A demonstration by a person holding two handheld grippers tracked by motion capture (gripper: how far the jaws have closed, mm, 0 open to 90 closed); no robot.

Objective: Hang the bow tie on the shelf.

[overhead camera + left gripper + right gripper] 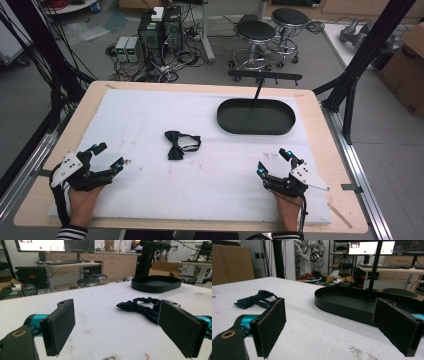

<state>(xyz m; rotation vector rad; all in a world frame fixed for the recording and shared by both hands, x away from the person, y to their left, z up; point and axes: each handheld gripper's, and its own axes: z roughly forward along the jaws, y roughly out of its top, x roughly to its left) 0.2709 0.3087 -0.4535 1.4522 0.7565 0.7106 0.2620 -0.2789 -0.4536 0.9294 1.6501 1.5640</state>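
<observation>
A dark navy bow tie [181,144] lies flat on the white table cover, near the middle. It also appears ahead of the left gripper's jaws [141,306] and far left in the right gripper view [255,299]. A black oval tray [256,116] stands at the back right, empty [156,283] [352,303]. My left gripper [110,156] rests open at the front left, nothing between its jaws [117,327]. My right gripper [274,161] rests open at the front right, its jaws [329,327] wide apart and empty.
The white cover [150,115] lies on a wooden table [320,120]. A black stand [264,76] rises behind the tray. Black frame posts [367,47] flank the table. Stools [256,32], computers and cables sit on the floor beyond.
</observation>
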